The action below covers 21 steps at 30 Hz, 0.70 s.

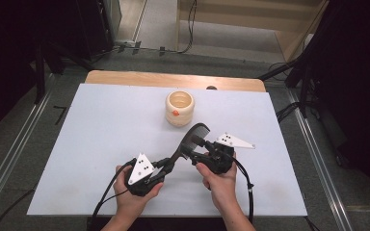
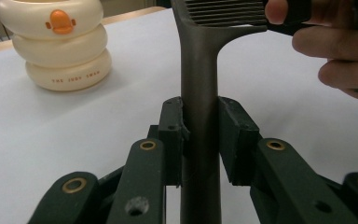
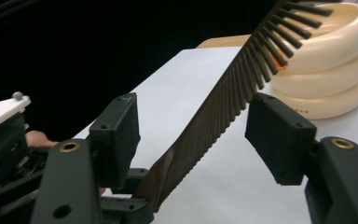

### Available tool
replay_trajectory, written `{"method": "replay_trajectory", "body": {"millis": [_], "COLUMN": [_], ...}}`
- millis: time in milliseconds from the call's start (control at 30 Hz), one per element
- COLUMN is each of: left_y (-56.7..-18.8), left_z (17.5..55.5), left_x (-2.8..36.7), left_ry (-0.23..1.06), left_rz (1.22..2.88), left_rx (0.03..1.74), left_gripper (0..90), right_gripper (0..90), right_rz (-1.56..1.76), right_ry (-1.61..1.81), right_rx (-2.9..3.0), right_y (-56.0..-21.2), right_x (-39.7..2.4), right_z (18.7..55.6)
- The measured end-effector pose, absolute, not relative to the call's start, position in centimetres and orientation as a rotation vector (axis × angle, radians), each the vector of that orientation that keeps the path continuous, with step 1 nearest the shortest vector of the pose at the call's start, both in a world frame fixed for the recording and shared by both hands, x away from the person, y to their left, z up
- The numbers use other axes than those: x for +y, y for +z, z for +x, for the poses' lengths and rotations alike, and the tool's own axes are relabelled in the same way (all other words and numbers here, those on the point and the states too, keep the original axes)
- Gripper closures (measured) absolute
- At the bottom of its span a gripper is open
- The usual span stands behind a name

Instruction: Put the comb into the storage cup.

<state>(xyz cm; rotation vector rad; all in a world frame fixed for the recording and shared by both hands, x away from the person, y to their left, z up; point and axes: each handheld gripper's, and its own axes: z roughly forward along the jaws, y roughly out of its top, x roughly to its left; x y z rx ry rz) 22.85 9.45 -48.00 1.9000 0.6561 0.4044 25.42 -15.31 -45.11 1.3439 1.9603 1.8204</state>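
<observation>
Clamped on the comb [image 2: 199, 93] handle, my left gripper [image 2: 200, 135] holds it up off the table (toothed end farthest). Beyond, my right gripper [image 3: 200, 130] straddles the teeth, pads apart, not touching.

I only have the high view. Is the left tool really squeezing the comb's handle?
Observer: Yes. The left gripper view shows the left tool with both pads pressed against the comb handle.
Operator: Is the right tool pinching the teeth?
Observer: Not clamped. The right gripper view shows a pad on each side of the teeth, with a clear gap at one pad.
Operator: What's the orange dot on the cup?
Observer: A little duck.
</observation>
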Motion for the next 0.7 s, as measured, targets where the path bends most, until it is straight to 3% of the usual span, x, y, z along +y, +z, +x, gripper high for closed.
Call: {"method": "replay_trajectory", "body": {"millis": [700], "left_y": [-48.3], "left_z": [21.9], "left_x": [8.4], "left_ry": [0.488], "left_rz": [1.906], "left_rx": [0.620], "left_gripper": [71.8], "right_gripper": [64.8], "right_rz": [1.442], "right_ry": [1.916], "right_rx": [1.897], "right_y": [-46.0], "right_x": [-15.9], "right_z": [25.2]}}
